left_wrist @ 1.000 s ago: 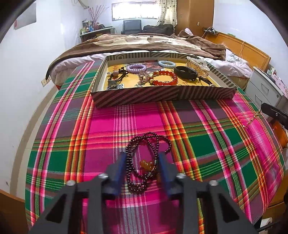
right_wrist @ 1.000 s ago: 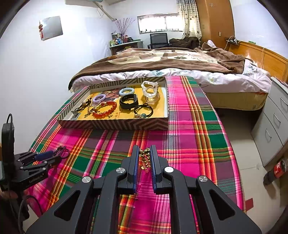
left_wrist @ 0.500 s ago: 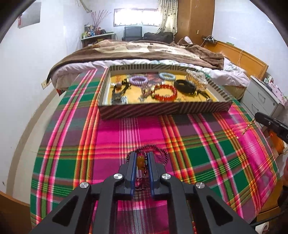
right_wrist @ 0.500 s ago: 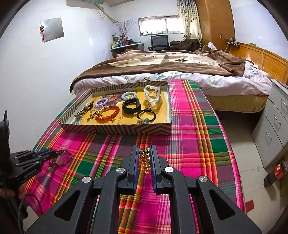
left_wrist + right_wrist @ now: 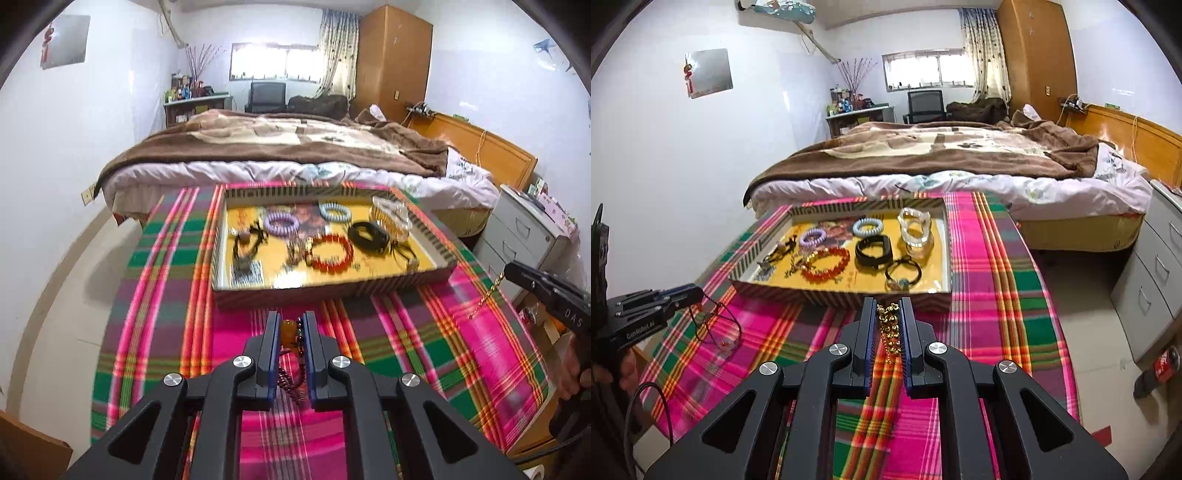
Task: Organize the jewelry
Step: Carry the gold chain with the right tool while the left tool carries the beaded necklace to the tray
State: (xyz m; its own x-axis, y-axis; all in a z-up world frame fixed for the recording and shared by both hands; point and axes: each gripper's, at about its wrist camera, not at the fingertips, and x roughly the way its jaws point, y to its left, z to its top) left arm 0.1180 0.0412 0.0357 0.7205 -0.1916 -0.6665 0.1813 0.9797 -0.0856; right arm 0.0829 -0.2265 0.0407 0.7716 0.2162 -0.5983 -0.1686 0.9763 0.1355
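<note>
My left gripper (image 5: 290, 325) is shut on a dark red bead necklace (image 5: 291, 354) with an amber bead, lifted above the plaid cloth; the necklace hangs from it in the right wrist view (image 5: 714, 325). My right gripper (image 5: 889, 314) is shut on a gold chain (image 5: 891, 330), which dangles in the left wrist view (image 5: 485, 295). A striped tray (image 5: 332, 291) with a yellow floor lies just ahead, holding a red bead bracelet (image 5: 330, 254), a purple one (image 5: 281, 224), a blue one (image 5: 334, 212), a black band (image 5: 369, 234) and other pieces.
The table wears a pink and green plaid cloth (image 5: 990, 295). A bed with a brown blanket (image 5: 942, 147) stands behind the tray. A grey drawer unit (image 5: 1152, 273) is at the right, with floor between.
My left gripper closed on the bead necklace and lifted it off the cloth toward the tray. My right gripper rose with the gold chain and also moved nearer the tray.
</note>
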